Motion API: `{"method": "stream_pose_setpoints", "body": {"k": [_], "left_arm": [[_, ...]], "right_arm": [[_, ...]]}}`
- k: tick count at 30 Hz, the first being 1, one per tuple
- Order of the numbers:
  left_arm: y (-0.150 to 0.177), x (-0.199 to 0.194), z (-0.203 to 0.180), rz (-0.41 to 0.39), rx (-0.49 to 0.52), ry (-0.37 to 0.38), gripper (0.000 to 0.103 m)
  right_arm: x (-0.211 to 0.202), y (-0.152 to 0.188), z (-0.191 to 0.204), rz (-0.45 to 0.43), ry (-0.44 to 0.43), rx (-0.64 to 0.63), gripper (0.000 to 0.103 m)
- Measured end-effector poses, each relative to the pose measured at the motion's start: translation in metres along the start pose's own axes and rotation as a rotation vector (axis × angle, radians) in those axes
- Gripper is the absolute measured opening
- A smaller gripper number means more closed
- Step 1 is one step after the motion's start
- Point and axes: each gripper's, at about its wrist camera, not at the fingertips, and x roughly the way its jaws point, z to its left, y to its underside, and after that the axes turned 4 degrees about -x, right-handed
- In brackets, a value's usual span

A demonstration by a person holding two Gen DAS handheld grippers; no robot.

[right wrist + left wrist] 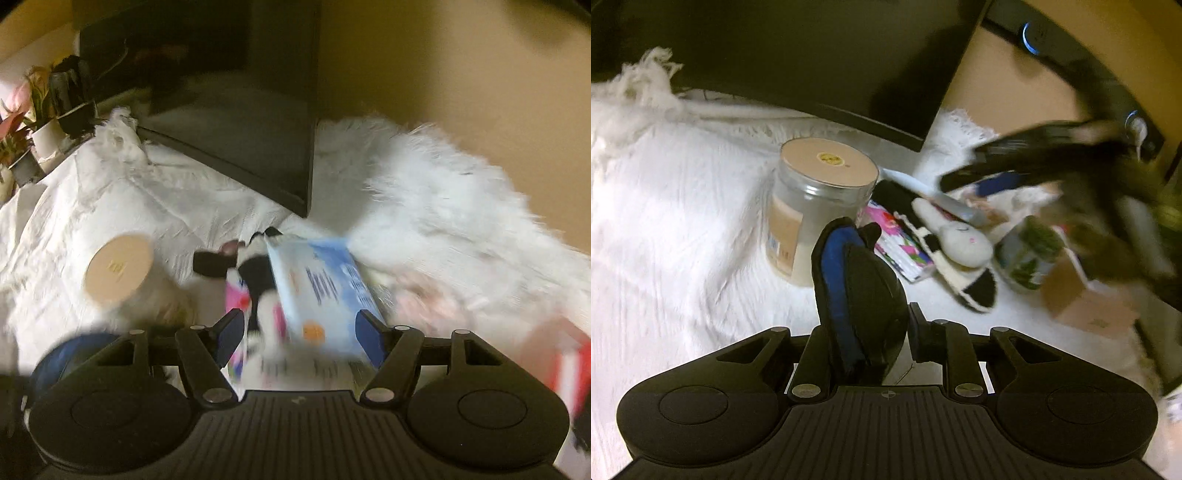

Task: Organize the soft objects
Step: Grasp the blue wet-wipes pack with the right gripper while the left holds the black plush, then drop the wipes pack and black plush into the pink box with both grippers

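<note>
Tongs first: we see the left tongs [864,236] pressed together at lower centre of the left wrist view, nothing pinched that we can make out. Our right tongs [301,325] stand spread around a pale blue soft pack [321,291], pads at its sides; the blur hides whether they press. Beyond the left tongs sit a clear jar [820,206], a bunny toy [960,240] right of centre, and the white fluffy cloth [672,206].
</note>
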Motion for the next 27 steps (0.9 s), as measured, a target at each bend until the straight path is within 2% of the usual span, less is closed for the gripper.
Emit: {"method": "stream_pose_setpoints", "body": {"k": [2,5,8,10,12,15,19,23,27], "left_arm": [[0.002,-0.009,0.004,-0.001,-0.021,0.020,0.023],[0.006,-0.019,0.010,0.005,-0.050,0.044,0.023],[0.008,-0.022,0.014,0.008,-0.058,0.057,0.023],[0.007,-0.023,0.016,0.010,-0.067,0.065,0.023],[0.008,-0.025,0.018,0.011,-0.075,0.076,0.023],[0.003,-0.025,0.017,0.012,-0.068,0.104,0.023],[-0.008,-0.028,0.005,0.003,-0.027,0.152,0.023],[-0.028,-0.024,-0.014,-0.022,0.019,0.188,0.023],[-0.050,-0.012,-0.043,-0.029,0.059,0.256,0.023]], "right_arm": [[0.030,-0.020,-0.009,0.063,0.024,0.024,0.068],[0.064,-0.032,-0.022,0.146,0.000,0.085,0.084],[0.083,-0.029,-0.026,0.199,-0.004,0.142,0.086],[0.088,-0.025,-0.026,0.195,-0.001,0.160,0.086],[0.084,-0.023,-0.024,0.182,0.001,0.182,0.082],[0.066,-0.018,-0.017,0.165,-0.016,0.147,0.079],[0.018,-0.008,0.000,0.088,-0.045,0.112,0.078],[-0.048,-0.001,-0.001,-0.005,-0.057,0.109,0.078],[-0.124,0.020,-0.015,-0.123,-0.004,0.121,0.078]]}}
